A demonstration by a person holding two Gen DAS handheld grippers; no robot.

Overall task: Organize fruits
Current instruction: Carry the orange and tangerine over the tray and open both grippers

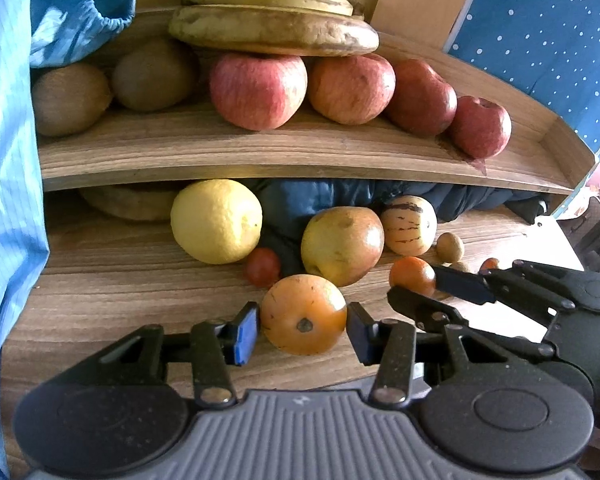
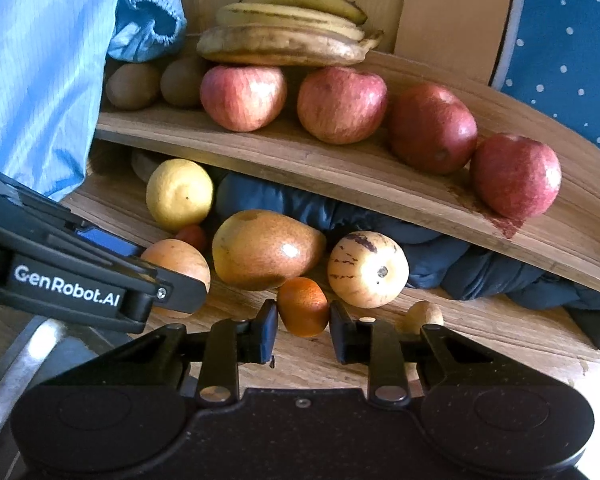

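A large orange [image 1: 303, 314] lies on the wooden table [image 1: 120, 292], and my left gripper [image 1: 302, 330] is shut on it, with a blue pad against each side. To its right, a small mandarin [image 2: 303, 306] sits between the pads of my right gripper [image 2: 303, 326], which is shut on it. The left wrist view shows that same mandarin [image 1: 413, 279] in the right gripper's fingers [image 1: 460, 284]. In the right wrist view the left gripper's arm [image 2: 100, 280] covers part of the large orange [image 2: 180, 262].
Behind stand a lemon [image 1: 216, 221], a yellow-brown pear [image 1: 342, 245], a striped melon [image 1: 409, 225], a cherry tomato [image 1: 262, 267] and a small brown fruit [image 1: 450, 247]. The shelf [image 1: 260, 152] above holds apples, kiwis and bananas. Dark cloth [image 2: 480, 276] lies under it; a light blue sleeve [image 1: 8, 160] hangs at left.
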